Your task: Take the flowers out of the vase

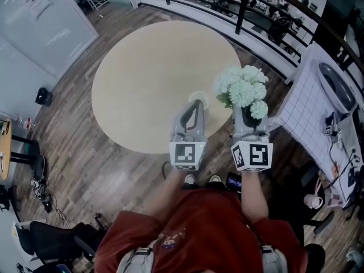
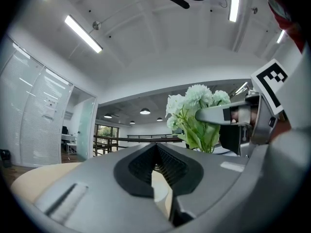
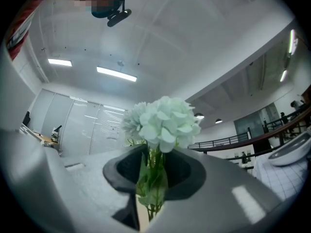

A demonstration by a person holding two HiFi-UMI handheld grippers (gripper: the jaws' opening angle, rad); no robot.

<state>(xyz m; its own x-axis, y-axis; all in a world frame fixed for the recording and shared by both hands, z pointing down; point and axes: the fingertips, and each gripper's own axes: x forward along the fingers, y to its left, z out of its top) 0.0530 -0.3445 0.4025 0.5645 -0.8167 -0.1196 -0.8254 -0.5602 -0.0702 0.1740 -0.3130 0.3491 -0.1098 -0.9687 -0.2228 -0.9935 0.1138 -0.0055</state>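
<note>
A bunch of pale green-white flowers (image 1: 244,87) stands clear of the vase, over the right edge of the round beige table (image 1: 142,73). My right gripper (image 1: 250,114) is shut on its green stems (image 3: 151,178), with the blooms (image 3: 163,120) above the jaws. The white vase rim (image 1: 199,98) shows on the table just beyond the tip of my left gripper (image 1: 196,104). In the left gripper view the left gripper (image 2: 156,147) has its tips together with nothing seen between them. The flowers (image 2: 194,110) and the right gripper's finger (image 2: 218,114) sit off to its right.
A white gridded table (image 1: 304,110) with a grey bowl (image 1: 335,87) stands at the right. A black railing (image 1: 239,4) runs along the far side. A black chair (image 1: 54,240) is at lower left. The person's shoes (image 1: 199,180) are below the table's near edge.
</note>
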